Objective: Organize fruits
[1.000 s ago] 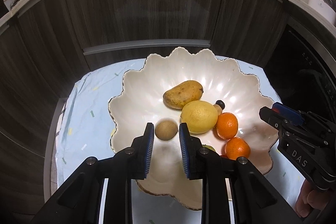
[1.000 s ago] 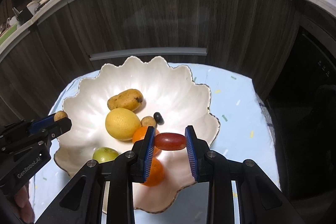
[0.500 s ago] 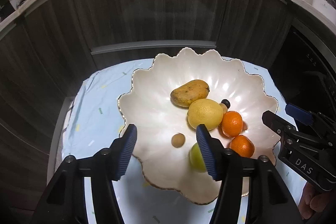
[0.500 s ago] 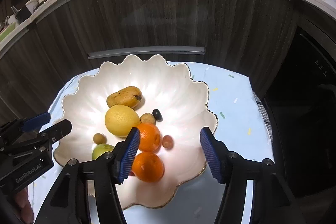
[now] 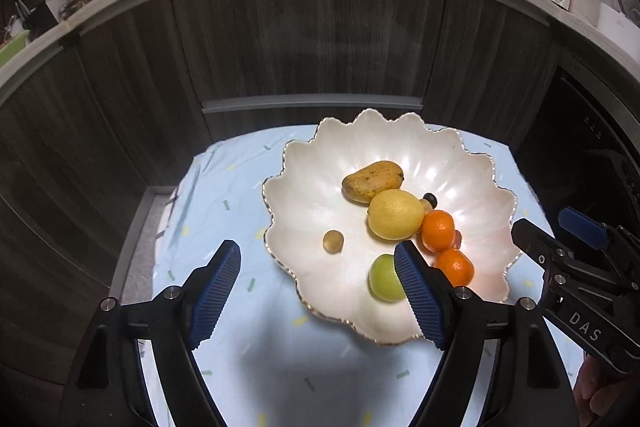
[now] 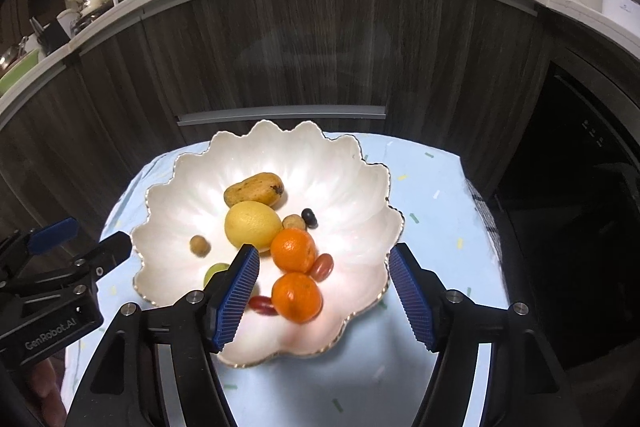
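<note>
Dark cabinets back a blue-clothed worktop (image 5: 248,347). Left view: the left claw (image 5: 318,291), empty with jaws opening, hangs over the near rim of the bowl (image 5: 320,187); every fruit seen lies inside, so little seems left. Ahead of it the mango (image 5: 372,181) runs low-left to high-right. Right view: the right claw (image 6: 324,293), also empty and opening, frames two oranges (image 6: 296,297); the mango (image 6: 254,190) lies nearly crosswise beyond.
</note>
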